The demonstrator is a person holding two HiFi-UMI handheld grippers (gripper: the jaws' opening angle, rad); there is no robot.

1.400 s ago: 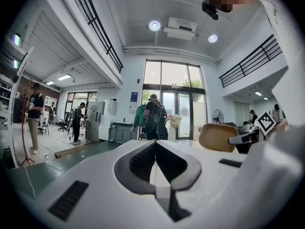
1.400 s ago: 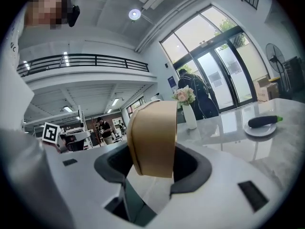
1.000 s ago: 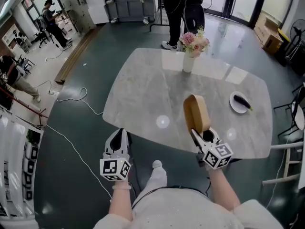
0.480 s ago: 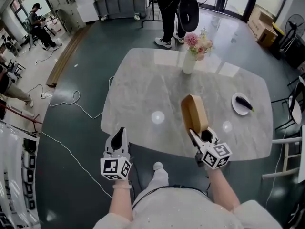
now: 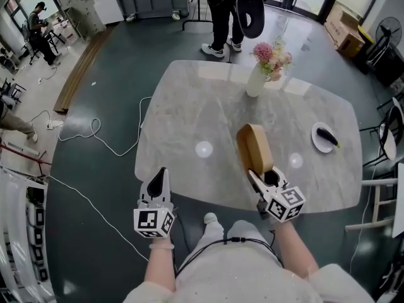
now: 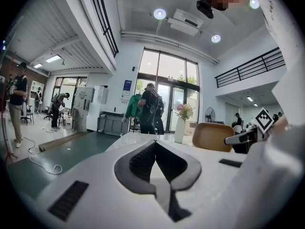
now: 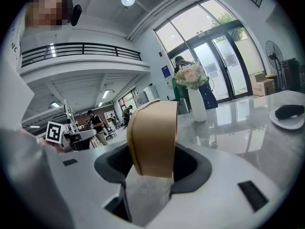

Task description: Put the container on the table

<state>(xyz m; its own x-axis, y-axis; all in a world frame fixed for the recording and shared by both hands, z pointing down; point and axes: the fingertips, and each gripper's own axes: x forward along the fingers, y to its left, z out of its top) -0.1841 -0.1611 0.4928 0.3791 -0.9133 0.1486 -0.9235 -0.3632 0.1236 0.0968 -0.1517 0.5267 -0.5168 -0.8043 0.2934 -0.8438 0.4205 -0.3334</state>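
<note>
The grey marble table (image 5: 202, 106) fills the middle of the head view. Both bare forearms reach forward from 6 o'clock, the left forearm (image 5: 161, 264) short of the table and the right forearm (image 5: 295, 251) up to its near edge.

The left gripper (image 5: 160, 174) hangs off the table beyond its 7 o'clock corner. It points ahead with its jaws together at the tips and nothing between them. The right gripper (image 5: 264, 175) is at the table's 6 o'clock edge, angled a little downward and clamped on the container (image 5: 254, 147).

The container is a tan, round-cornered flat box held up on edge over the table's near middle. Whether it touches the top cannot be told.

The right gripper view alone shows the seam running round the box's narrow side. The left gripper view shows the box's broad face at 3 o'clock.

A white vase (image 5: 255, 81) of pink flowers stands at the table's 12 o'clock. A small plate (image 5: 320, 145) lies at 3 o'clock.
</note>
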